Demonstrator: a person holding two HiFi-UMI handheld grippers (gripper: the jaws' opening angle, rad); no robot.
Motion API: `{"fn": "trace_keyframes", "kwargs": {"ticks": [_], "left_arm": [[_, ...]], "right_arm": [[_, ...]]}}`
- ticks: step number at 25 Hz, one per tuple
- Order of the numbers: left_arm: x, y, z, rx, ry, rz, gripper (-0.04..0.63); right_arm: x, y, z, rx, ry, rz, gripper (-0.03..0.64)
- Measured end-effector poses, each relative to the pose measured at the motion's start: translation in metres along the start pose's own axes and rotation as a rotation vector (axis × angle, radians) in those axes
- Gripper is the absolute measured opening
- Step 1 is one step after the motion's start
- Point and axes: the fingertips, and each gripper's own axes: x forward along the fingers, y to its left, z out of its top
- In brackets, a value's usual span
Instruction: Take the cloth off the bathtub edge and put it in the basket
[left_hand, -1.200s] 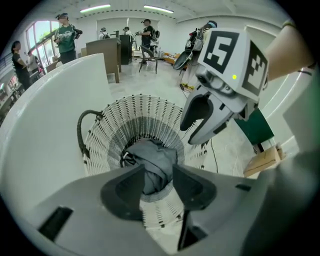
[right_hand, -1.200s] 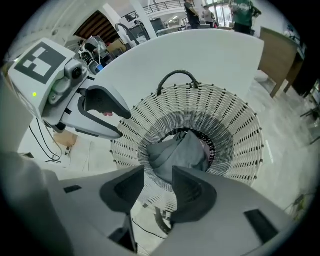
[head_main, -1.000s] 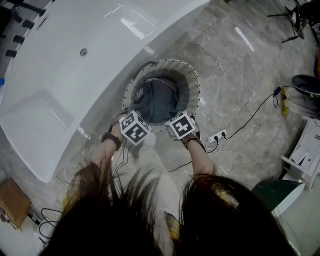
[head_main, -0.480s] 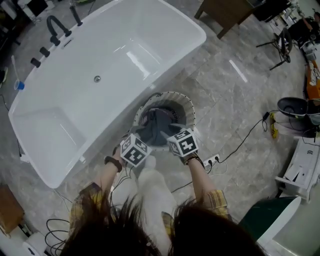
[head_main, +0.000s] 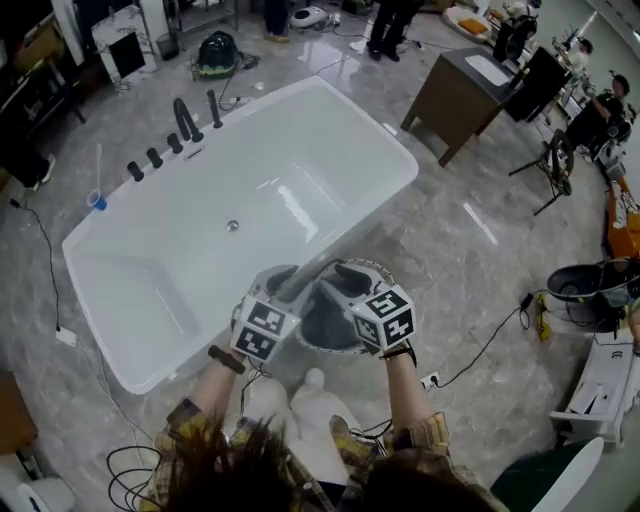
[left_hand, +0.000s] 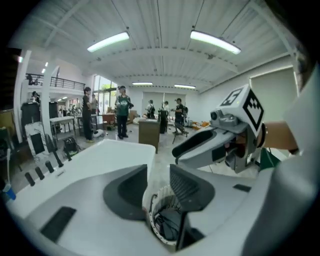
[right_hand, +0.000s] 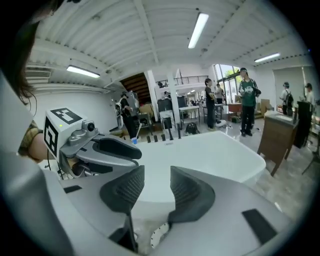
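Observation:
The round white basket (head_main: 372, 270) stands on the floor against the white bathtub's (head_main: 400, 150) near side. The dark grey cloth (head_main: 325, 322) lies inside it. Both grippers hang side by side above the basket, apart from the cloth. My left gripper (head_main: 296, 282) has its jaws closing with nothing between them; past its fingers the left gripper view looks down into the basket (left_hand: 150, 222) and at the cloth (left_hand: 167, 226). My right gripper (head_main: 346, 277) is open and empty; its own view faces the bathtub (right_hand: 210, 150) past the jaws.
Black taps (head_main: 185, 120) line the tub's far rim. A power strip (head_main: 432, 380) and cables lie on the grey tiles right of the basket. A wooden cabinet (head_main: 460, 100) stands beyond the tub, a black bin (head_main: 590, 290) at the right. People stand far back.
Both grippers have lifted from the basket's near rim to above its opening. The head view has tilted up and shows more of the room. The cloth stays in the basket.

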Motion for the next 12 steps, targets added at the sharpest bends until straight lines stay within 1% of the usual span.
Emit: {"fn": "trace_keyframes", "kwargs": {"ticks": [5, 7, 9, 12], "left_arm": [[-0.087, 0.049, 0.075, -0.037, -0.201, 0.111, 0.094], [-0.125, 0.057, 0.091, -0.04, -0.259, 0.147, 0.091], [-0.164, 0.063, 0.103, -0.05, -0.315, 0.186, 0.083], [-0.22, 0.078, 0.118, -0.093, -0.405, 0.258, 0.067]], "right_arm": [[0.001, 0.064, 0.099, -0.115, -0.154, 0.081, 0.17], [-0.005, 0.093, 0.126, -0.124, -0.216, 0.113, 0.166], [-0.013, 0.124, 0.149, -0.124, -0.274, 0.151, 0.138], [-0.015, 0.167, 0.181, -0.132, -0.347, 0.217, 0.105]]}}
